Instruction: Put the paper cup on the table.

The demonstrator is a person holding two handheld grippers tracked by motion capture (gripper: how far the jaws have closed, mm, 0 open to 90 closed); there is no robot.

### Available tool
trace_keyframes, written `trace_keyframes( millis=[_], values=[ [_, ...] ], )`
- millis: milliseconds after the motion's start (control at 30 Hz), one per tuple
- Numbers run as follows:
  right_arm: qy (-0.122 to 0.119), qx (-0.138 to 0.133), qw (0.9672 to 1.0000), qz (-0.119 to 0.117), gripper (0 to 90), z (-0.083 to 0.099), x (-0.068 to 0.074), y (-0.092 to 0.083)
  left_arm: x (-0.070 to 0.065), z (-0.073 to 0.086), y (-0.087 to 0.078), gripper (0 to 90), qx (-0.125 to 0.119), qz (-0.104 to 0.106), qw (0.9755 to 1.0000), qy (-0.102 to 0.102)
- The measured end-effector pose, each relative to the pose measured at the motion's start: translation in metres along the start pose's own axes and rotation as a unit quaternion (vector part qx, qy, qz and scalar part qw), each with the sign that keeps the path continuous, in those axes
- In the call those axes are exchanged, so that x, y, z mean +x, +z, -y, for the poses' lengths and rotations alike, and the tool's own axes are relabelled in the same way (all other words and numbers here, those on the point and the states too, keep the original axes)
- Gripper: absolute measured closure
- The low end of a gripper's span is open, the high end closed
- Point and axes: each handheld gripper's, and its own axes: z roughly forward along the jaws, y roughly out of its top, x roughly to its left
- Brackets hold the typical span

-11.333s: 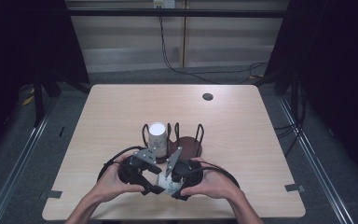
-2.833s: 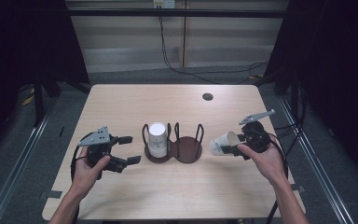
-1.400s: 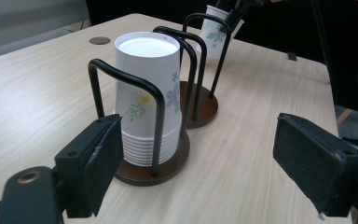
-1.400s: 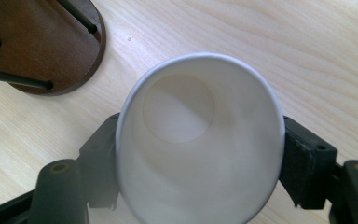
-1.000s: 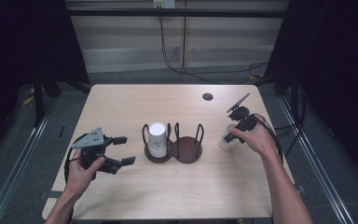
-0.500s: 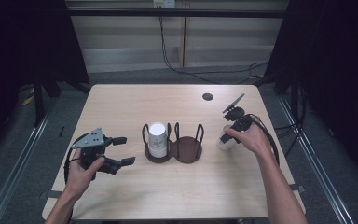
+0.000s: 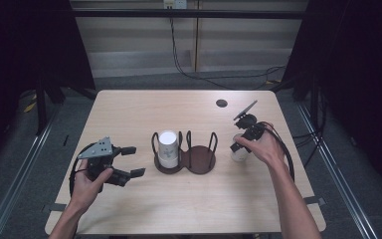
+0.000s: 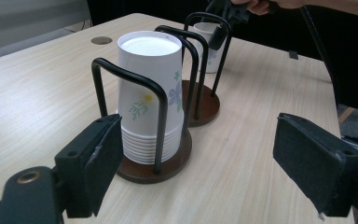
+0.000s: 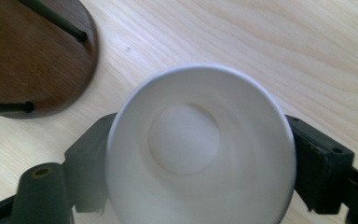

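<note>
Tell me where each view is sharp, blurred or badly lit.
High view: table evenly lit, surroundings nearly black. Left gripper view: stack of cups crisp, the near fingers softer. Right gripper view: paper cup so close it is soft and washed-out white; wood grain behind it reads sharper.

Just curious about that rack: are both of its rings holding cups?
No, the stack of cups fills one ring of the holder; the other ring stands empty.

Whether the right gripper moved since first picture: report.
Yes: right gripper went from near side of brown wire cup holder to its right; jaws have just been opening around a white paper cup.
</note>
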Motion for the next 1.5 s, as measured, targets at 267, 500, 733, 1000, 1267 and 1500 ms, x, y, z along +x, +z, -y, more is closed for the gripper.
trace_keyframes(
  millis=[267,500,733,1000,1267,1500],
  values=[
    [0.002,-0.012,0.9999,-0.003,14.5,-0.001,0.0,0.001,-0.001,0.0,0.001,16.0,0.002,0.003,1.0,0.0],
    [0.027,-0.052,0.9982,-0.01,14.5,0.002,-0.001,0.0,0.0,0.001,0.001,16.0,0.003,0.0,1.0,0.0],
    [0.037,-0.084,0.9958,0.004,14.4,0.003,0.001,-0.002,-0.002,0.002,0.006,16.0,0.012,0.004,0.9999,0.002],
    [0.048,-0.144,0.988,-0.024,14.2,0.005,0.004,-0.01,-0.002,0.003,0.004,16.0,0.012,-0.003,0.9999,0.001],
    [0.053,-0.205,0.9768,-0.034,14.0,0.011,0.012,-0.021,-0.004,0.003,0.007,16.0,0.019,0.0,0.9998,0.003],
    [0.041,-0.247,0.9676,-0.033,14.0,0.017,0.022,-0.031,-0.005,0.003,0.01,16.0,0.023,-0.009,0.9997,-0.009]
  ],
)
